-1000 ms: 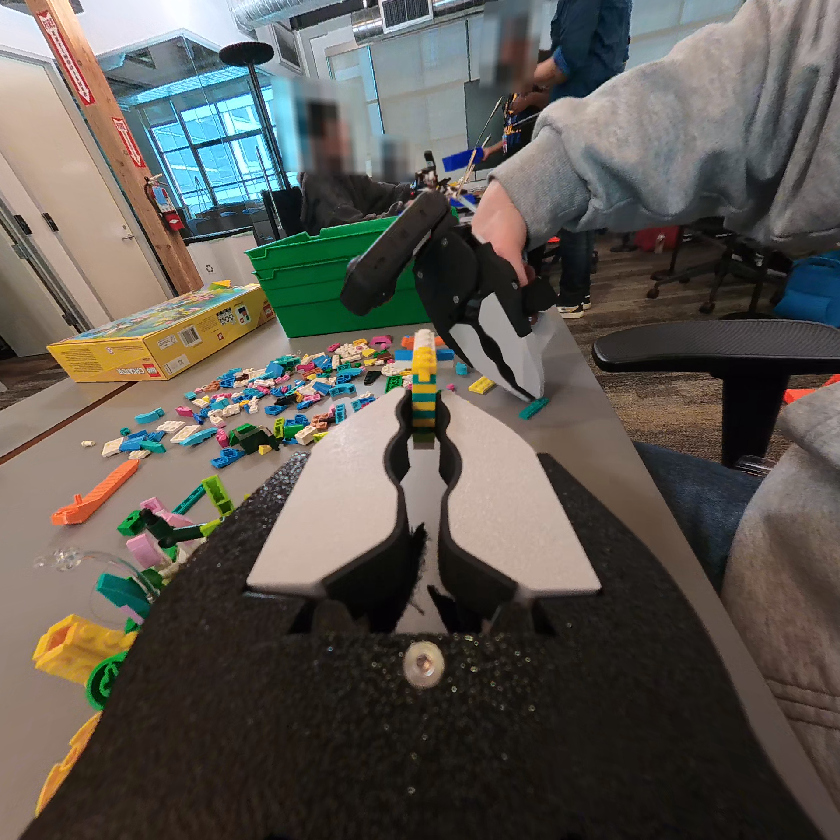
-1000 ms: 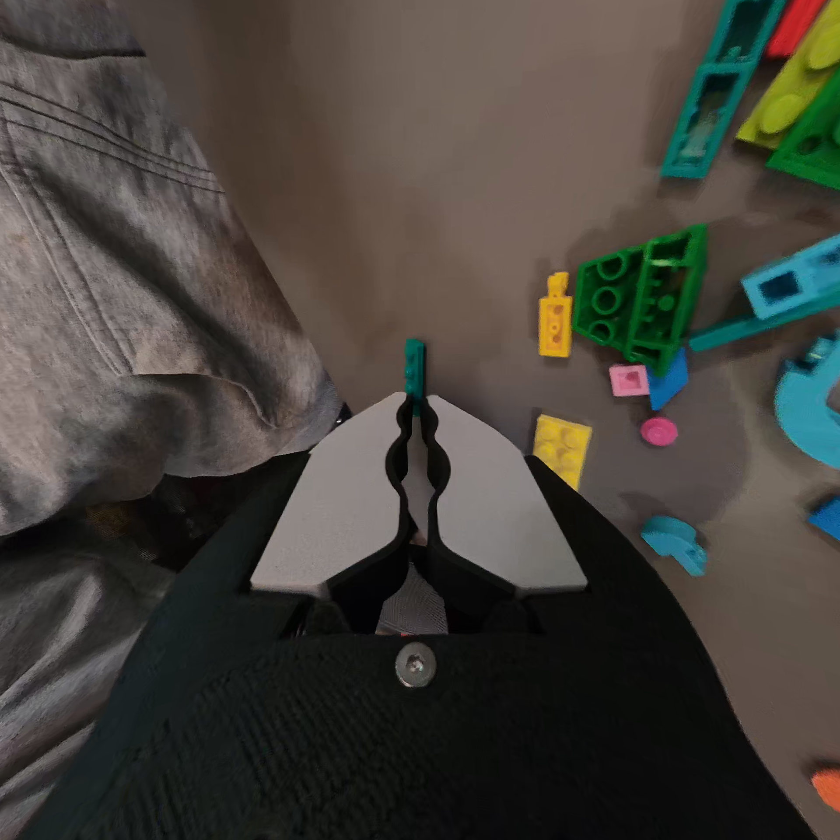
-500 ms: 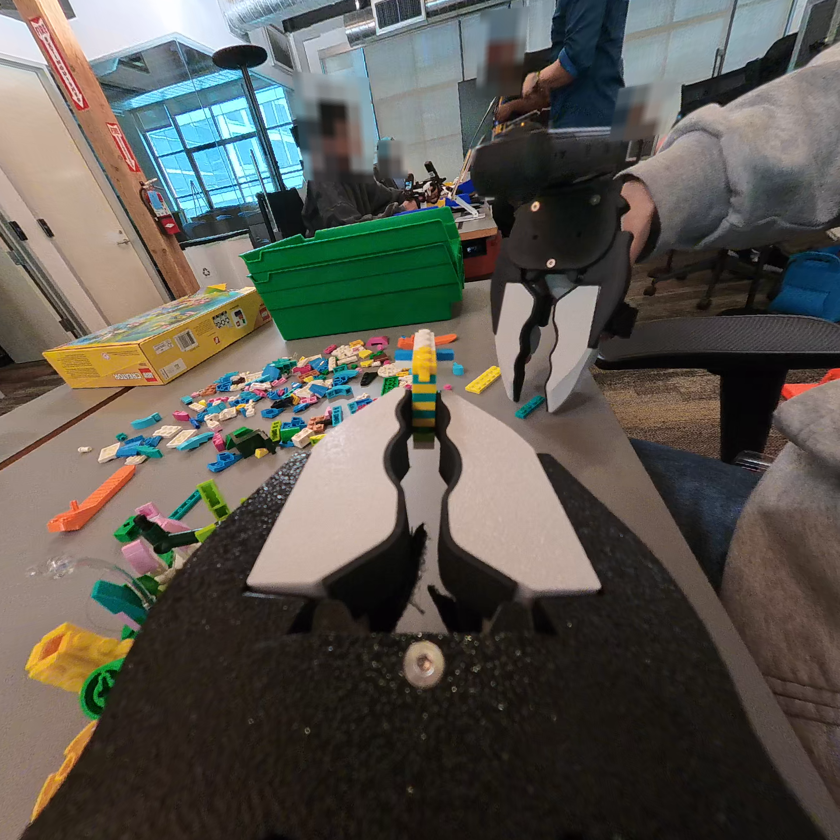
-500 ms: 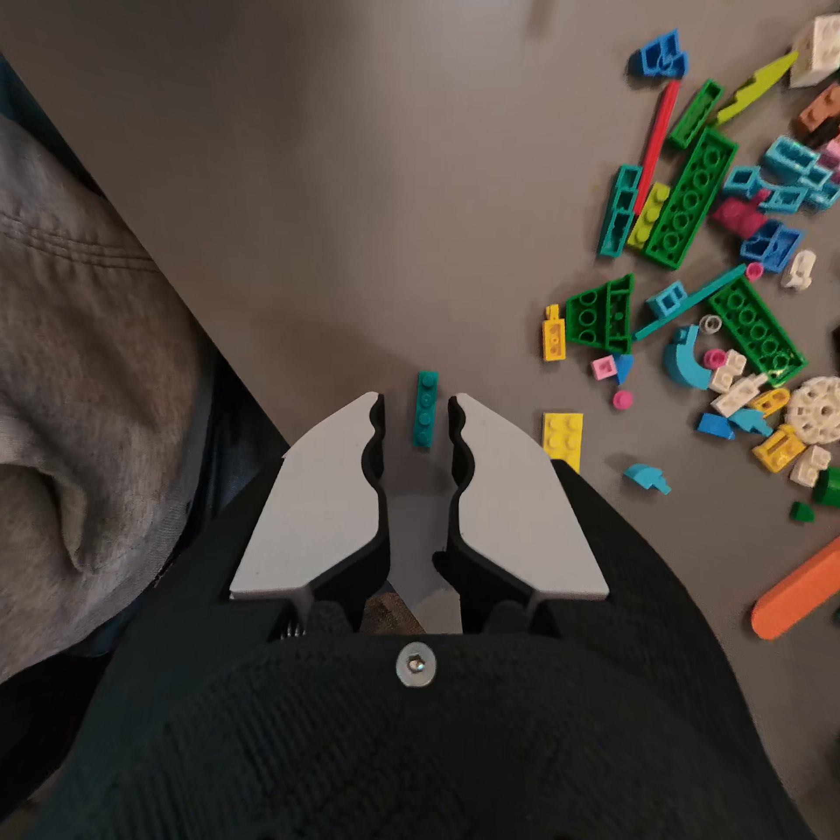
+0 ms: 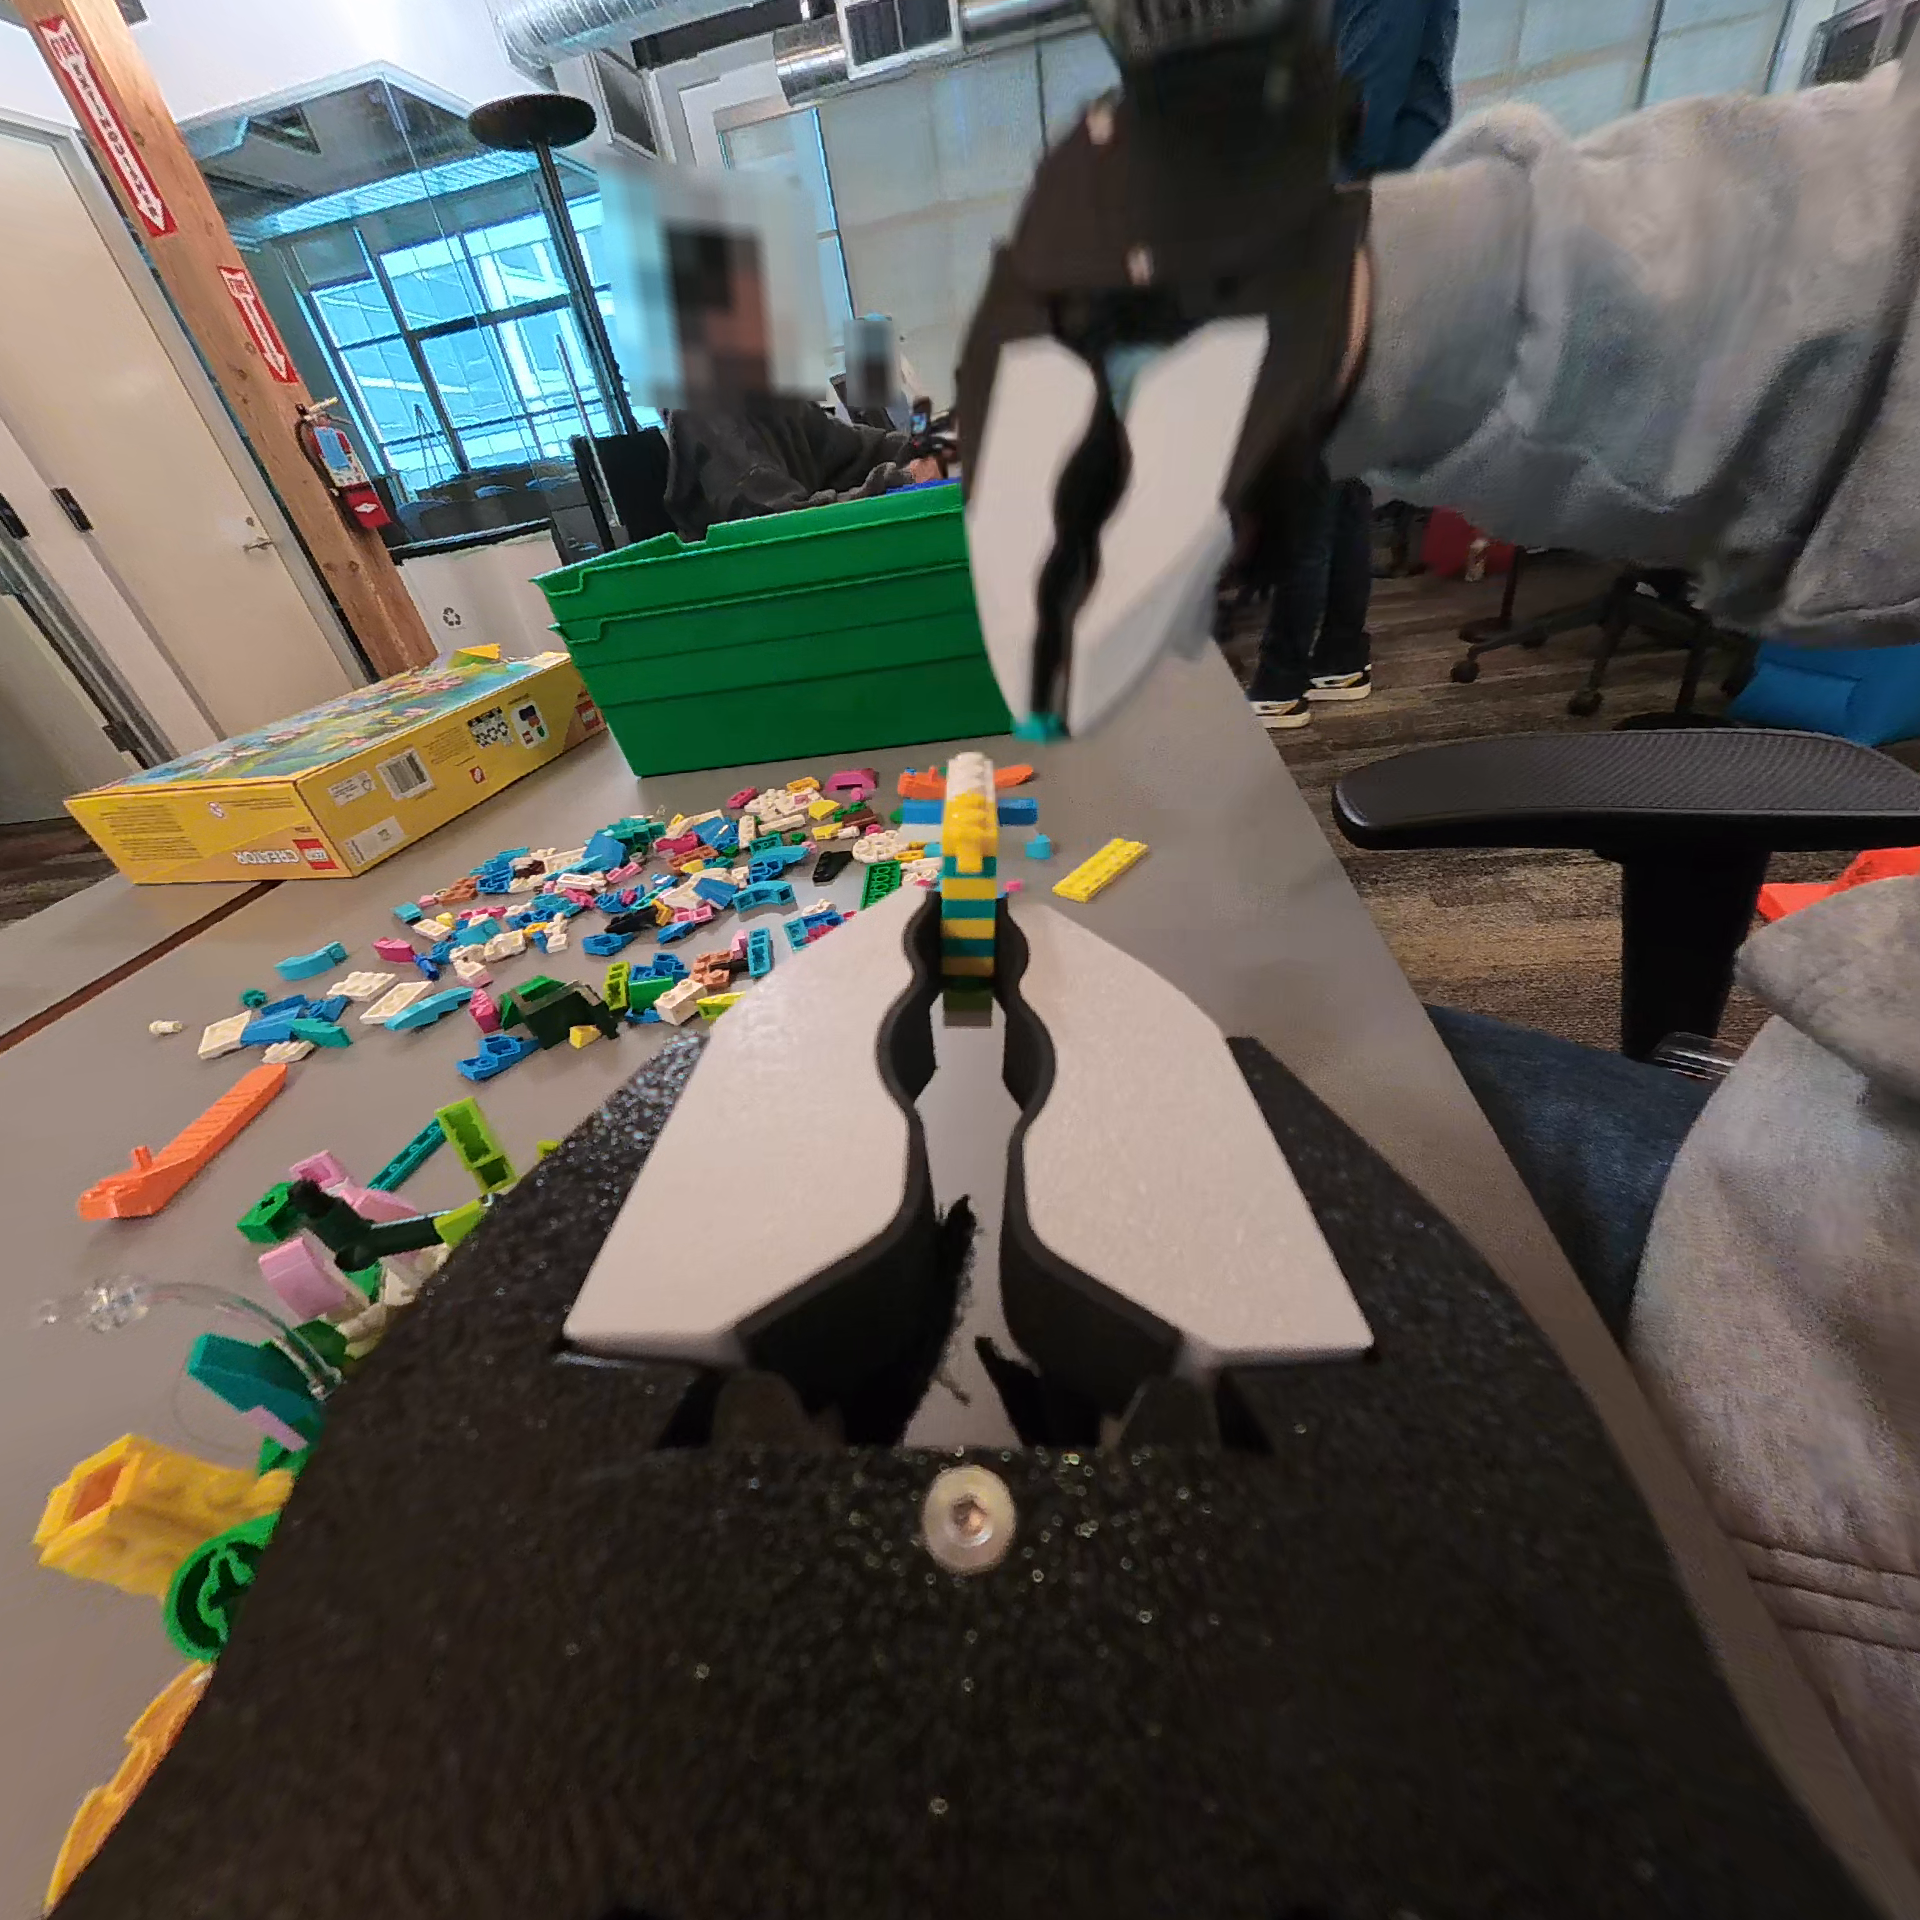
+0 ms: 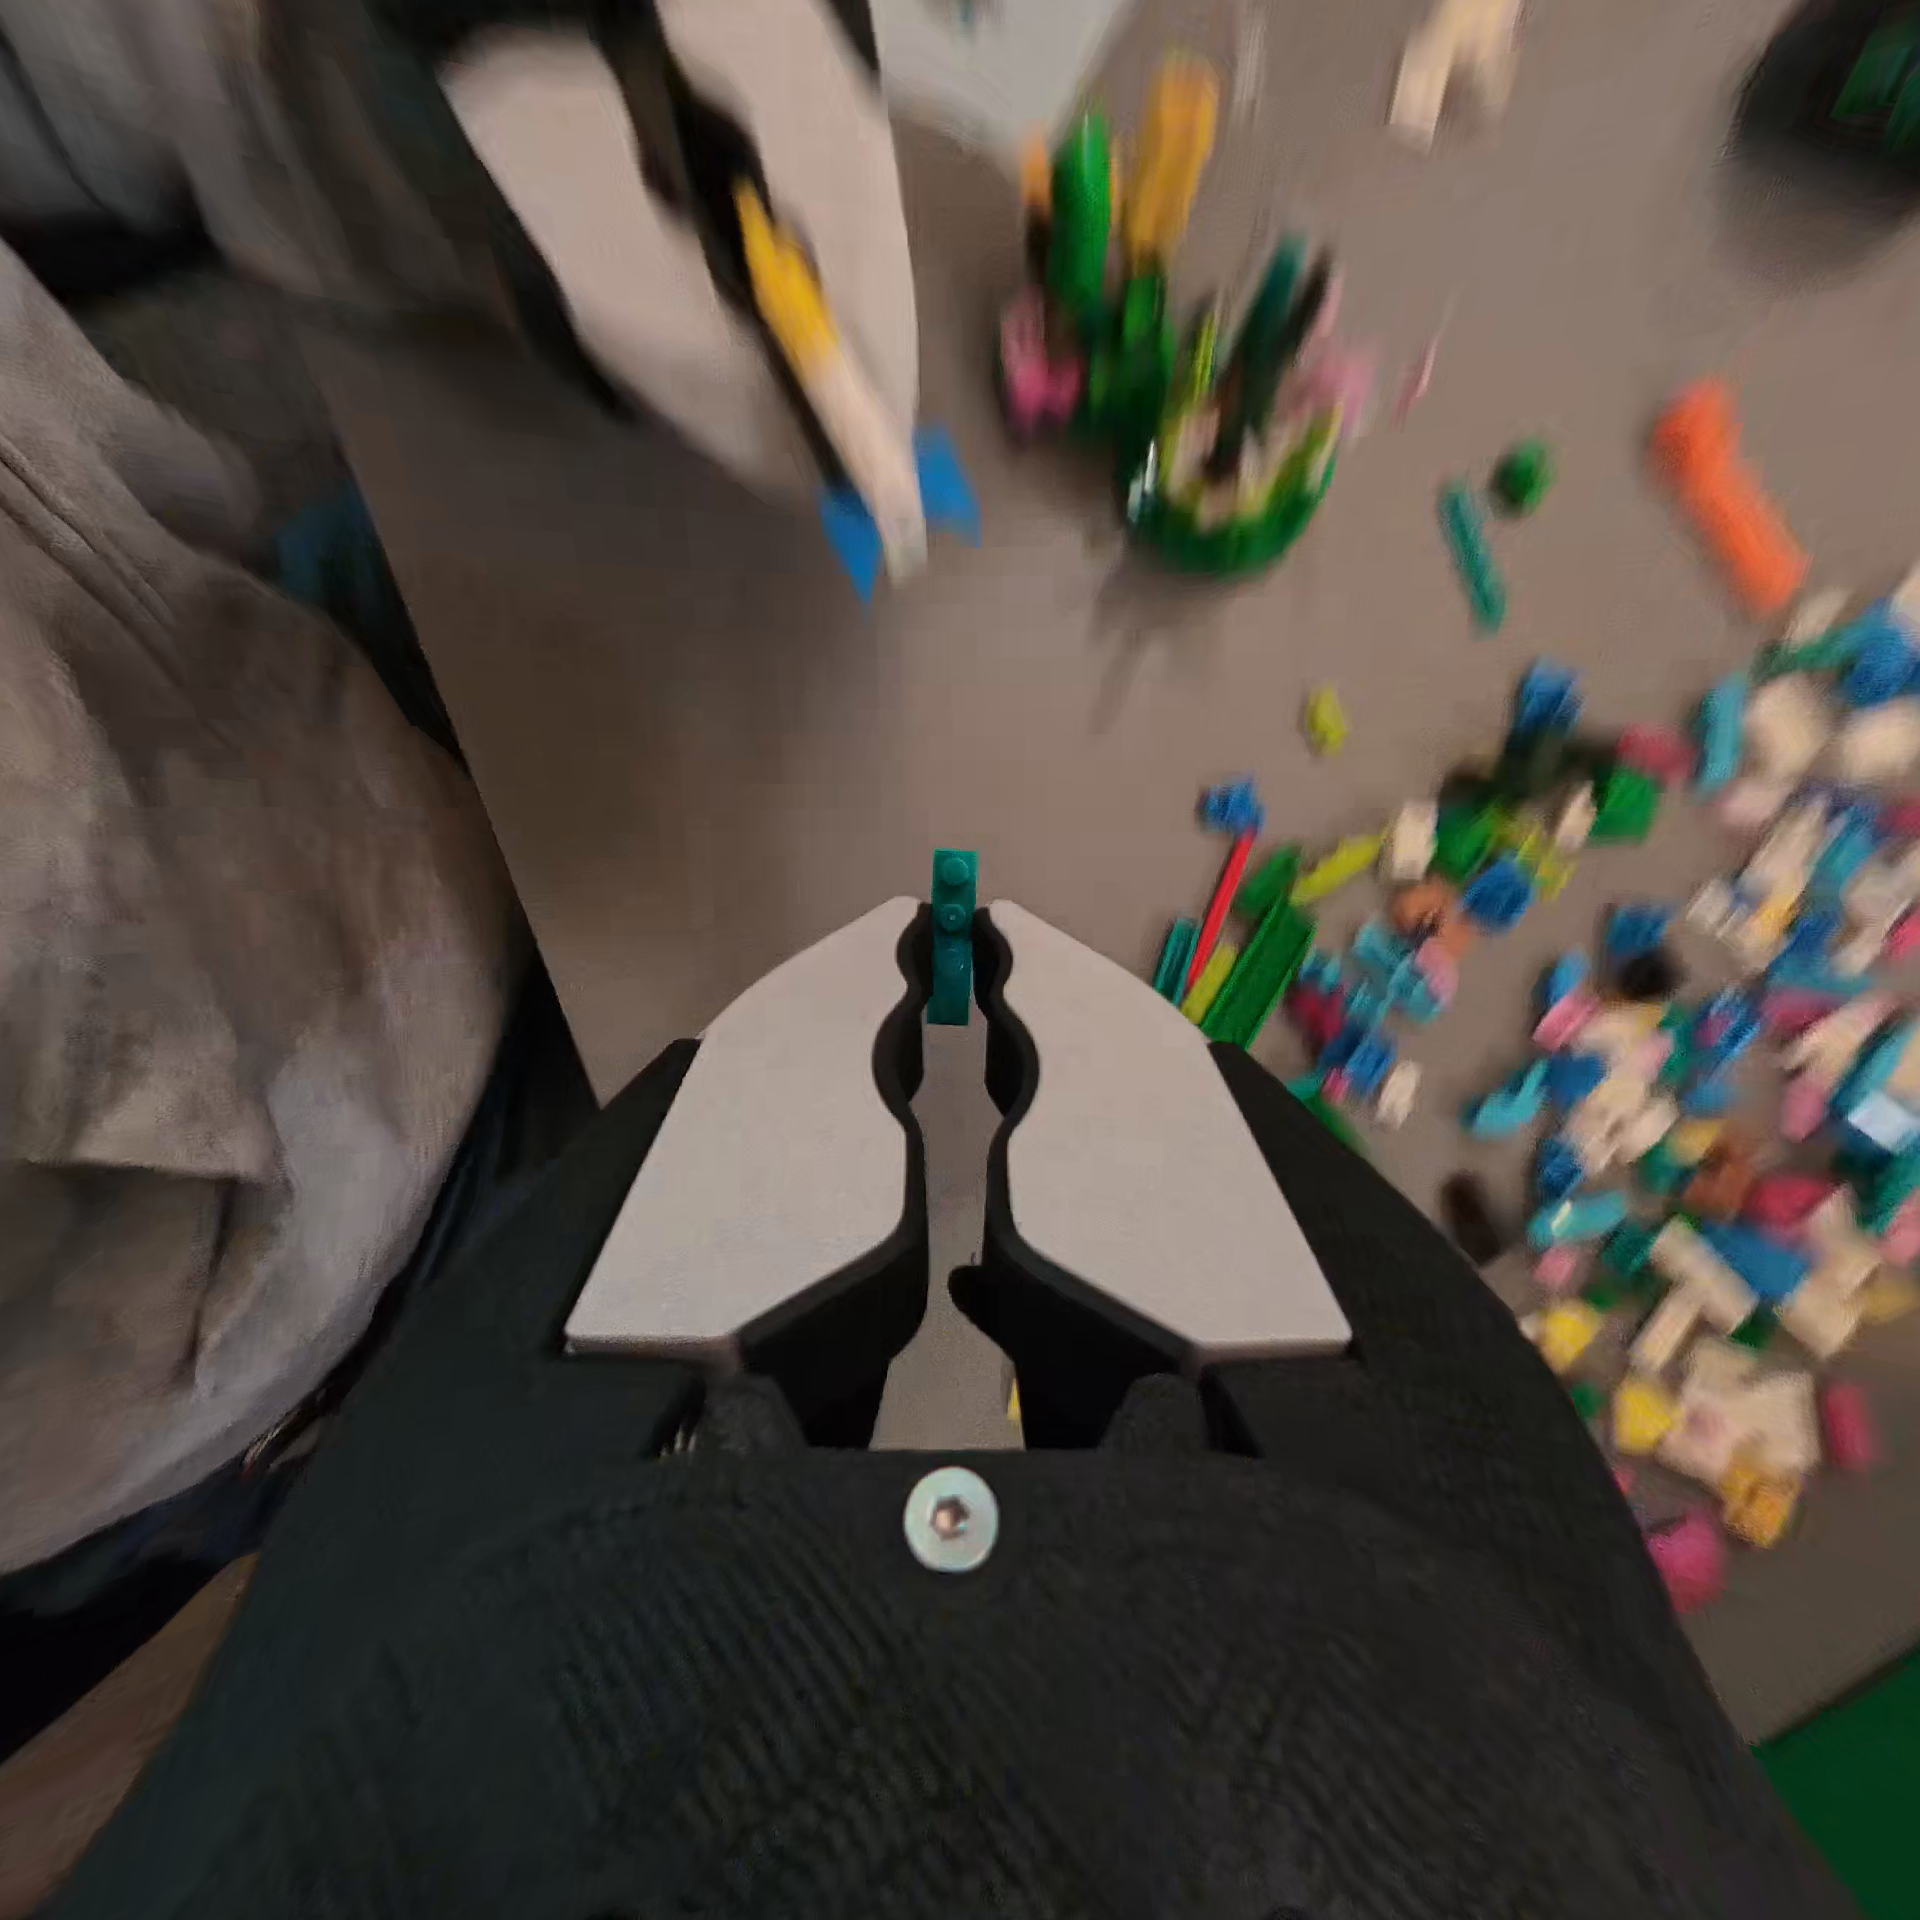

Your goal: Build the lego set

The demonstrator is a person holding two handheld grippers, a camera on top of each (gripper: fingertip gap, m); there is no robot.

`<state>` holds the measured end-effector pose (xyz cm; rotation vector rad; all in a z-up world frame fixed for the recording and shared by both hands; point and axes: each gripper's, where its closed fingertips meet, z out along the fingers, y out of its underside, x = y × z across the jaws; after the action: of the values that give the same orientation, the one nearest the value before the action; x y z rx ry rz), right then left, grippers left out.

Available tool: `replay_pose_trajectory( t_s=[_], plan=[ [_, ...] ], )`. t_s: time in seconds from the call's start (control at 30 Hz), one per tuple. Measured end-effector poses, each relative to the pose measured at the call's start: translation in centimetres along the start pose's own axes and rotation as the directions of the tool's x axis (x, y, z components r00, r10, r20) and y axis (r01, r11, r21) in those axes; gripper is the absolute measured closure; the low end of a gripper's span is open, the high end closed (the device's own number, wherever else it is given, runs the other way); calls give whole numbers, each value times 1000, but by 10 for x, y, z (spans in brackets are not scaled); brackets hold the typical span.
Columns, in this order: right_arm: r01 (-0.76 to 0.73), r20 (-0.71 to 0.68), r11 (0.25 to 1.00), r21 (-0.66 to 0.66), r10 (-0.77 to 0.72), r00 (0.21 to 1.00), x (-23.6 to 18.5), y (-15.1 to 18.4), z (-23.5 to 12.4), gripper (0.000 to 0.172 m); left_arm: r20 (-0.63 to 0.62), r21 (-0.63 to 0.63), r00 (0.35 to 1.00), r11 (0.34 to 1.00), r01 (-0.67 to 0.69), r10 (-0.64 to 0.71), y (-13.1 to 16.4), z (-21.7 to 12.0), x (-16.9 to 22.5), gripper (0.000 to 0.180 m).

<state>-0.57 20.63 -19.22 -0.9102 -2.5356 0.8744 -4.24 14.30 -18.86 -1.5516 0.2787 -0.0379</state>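
My left gripper [image 5: 968, 914] is shut on a stack of bricks [image 5: 971, 873] in yellow and teal layers with a white top, held upright above the grey table [image 5: 1288, 935]. My right gripper [image 6: 954, 914] is shut on a thin teal plate [image 6: 952, 935] that sticks out past its fingertips. In the left wrist view the right gripper [image 5: 1049, 717] hangs tips down just above and behind the stack's top, the teal plate [image 5: 1039, 727] at its tips. In the blurred right wrist view the left gripper [image 6: 883, 520] shows at the top with the stack [image 6: 800, 312].
Loose coloured bricks [image 5: 644, 904] lie scattered over the table. Green bins [image 5: 790, 634] stand at the back, a yellow box [image 5: 332, 769] at the left. An orange piece [image 5: 187, 1143] and a green and pink build [image 5: 353, 1226] lie near left. A chair armrest [image 5: 1662, 790] is at right. The tips of one gripper are about 8 cm away from the tips of the other.
My right gripper closed on the teal plate that lay on the table, lifted it and swung up over the stack. My left gripper kept still with the stack.
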Motion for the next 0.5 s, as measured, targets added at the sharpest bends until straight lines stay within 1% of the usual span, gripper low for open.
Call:
replay_pose_trajectory(
  t_s=[0.03, 0.1, 0.2, 0.33, 0.43, 0.5],
  plan=[
    [47, 13, 997, 56, -48, 999, -1, -23, -5, 166, -9, 1, 1000, 1000, 2, -2, 0, 0, 1, 172],
    [133, 50, 984, 121, -140, 989, -8, -58, -8, 166, -29, -1, 1000, 1000, 6, -6, 0, 1, 3, 172],
    [238, 133, 965, 111, -252, 958, -24, -83, 3, 166, -53, -4, 998, 1000, 23, -23, 0, 1, 5, 172],
    [352, 182, 936, 10, -347, 920, -31, -88, 20, 166, -77, 0, 995, 998, 55, -55, -1, 1, 6, 172],
    [378, 201, 924, -52, -361, 910, -28, -85, 27, 166, -83, 3, 995, 998, 55, -55, -2, 2, 7, 172],
    [380, 224, 923, -68, -357, 907, -28, -83, 27, 166, -86, 3, 995, 999, 50, -50, -2, 2, 8, 172]
  ],
)
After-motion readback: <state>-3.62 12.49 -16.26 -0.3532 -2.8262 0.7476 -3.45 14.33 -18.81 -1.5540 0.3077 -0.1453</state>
